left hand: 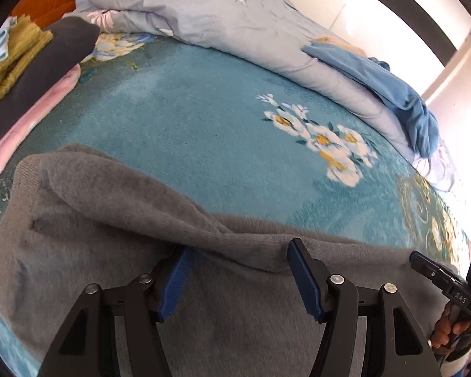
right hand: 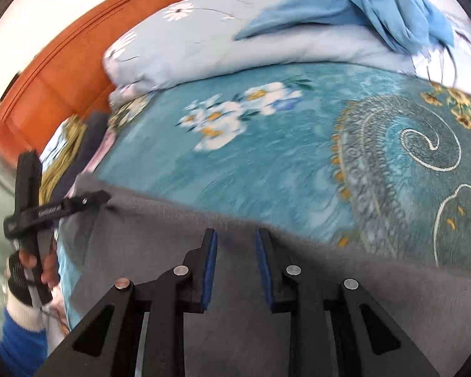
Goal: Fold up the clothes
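Grey fleece garment (left hand: 116, 220) directly beneath both parted, empty grippers, left gripper (left hand: 238, 251) wide, right gripper (right hand: 236, 235) narrow.

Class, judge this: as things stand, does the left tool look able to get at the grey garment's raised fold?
Probably yes: the left tool hangs open right at the grey garment's fold, nothing between.

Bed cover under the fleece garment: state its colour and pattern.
Teal bed cover with white-and-yellow flowers and swirls, clearest in the right wrist view.
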`<state>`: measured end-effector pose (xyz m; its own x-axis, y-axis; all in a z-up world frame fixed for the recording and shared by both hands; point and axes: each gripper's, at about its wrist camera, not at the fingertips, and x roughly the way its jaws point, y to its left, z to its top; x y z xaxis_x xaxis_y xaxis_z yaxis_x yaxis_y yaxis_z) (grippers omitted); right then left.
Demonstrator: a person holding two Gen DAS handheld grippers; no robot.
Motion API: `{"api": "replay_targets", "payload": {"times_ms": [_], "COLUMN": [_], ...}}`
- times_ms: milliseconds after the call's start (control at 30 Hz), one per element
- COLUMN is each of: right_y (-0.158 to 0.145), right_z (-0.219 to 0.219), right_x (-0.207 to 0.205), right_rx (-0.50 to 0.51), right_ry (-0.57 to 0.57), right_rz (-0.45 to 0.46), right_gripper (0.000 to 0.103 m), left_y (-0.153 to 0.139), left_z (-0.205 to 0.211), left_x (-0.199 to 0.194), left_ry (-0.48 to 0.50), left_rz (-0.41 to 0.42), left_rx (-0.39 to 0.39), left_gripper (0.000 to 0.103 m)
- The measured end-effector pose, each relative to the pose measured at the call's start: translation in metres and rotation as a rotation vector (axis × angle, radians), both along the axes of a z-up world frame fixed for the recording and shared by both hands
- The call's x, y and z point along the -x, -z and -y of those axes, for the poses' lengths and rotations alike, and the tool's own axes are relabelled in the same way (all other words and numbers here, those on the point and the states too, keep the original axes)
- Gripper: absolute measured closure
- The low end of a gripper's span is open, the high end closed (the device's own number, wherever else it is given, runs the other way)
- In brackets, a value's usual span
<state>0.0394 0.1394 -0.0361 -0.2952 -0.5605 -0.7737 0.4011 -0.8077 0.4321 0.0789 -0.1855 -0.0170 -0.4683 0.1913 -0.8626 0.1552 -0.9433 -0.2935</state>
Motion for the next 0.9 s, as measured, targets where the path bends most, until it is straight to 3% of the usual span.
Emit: {"api": "replay_targets", "payload": {"times_ms": [100,233,333,467,600,700,833,900], "right_y": [0.008,-0.002,-0.022,-0.039,-0.048,-0.057,-0.055,-0.047], "right_z": [-0.005,-0.017,-0.038,-0.086,-0.165,-0.238,-0.320,-0.350], "right_x": [0.010,0.007,-0.009,-0.035,-0.067,-0.101,-0.147,-0.164], "right_rx": [0.032,0.048,0.079,0.100,0.066,0.071,0.083,0.113], "right_ry": [0.027,0.043,0.066,0.155,0.353,0.536,0.776,0.880], "right_rz": [0.049,0.026,-0.035,-0.087,-0.101,-0.112,-0.094,-0.060], "right_gripper": [0.077,0.077,0.077,0.077,0.073,0.062,0.058,0.058], "left_y": [0.005,-0.001,-0.021,-0.037,-0.037,-0.027,-0.004,-0.005], "left_z": [0.011,0.029,0.048,0.076,0.076,0.086,0.117,0.115], "left_x": [0.004,-0.007,-0.038,-0.086,-0.103,-0.105,-0.106,-0.112], "left_ry": [-0.015,-0.039,-0.079,-0.196,-0.183,-0.238,-0.361,-0.407], "left_rz": [0.013,-0.011,-0.078,-0.140,-0.145,-0.112,-0.062,-0.067], "left_rx": [-0.064,-0.162,-0.168,-0.118,-0.068,-0.013,-0.124,-0.139], "left_gripper": [0.037,0.037,0.037,0.034,0.034,0.034,0.034,0.034]}}
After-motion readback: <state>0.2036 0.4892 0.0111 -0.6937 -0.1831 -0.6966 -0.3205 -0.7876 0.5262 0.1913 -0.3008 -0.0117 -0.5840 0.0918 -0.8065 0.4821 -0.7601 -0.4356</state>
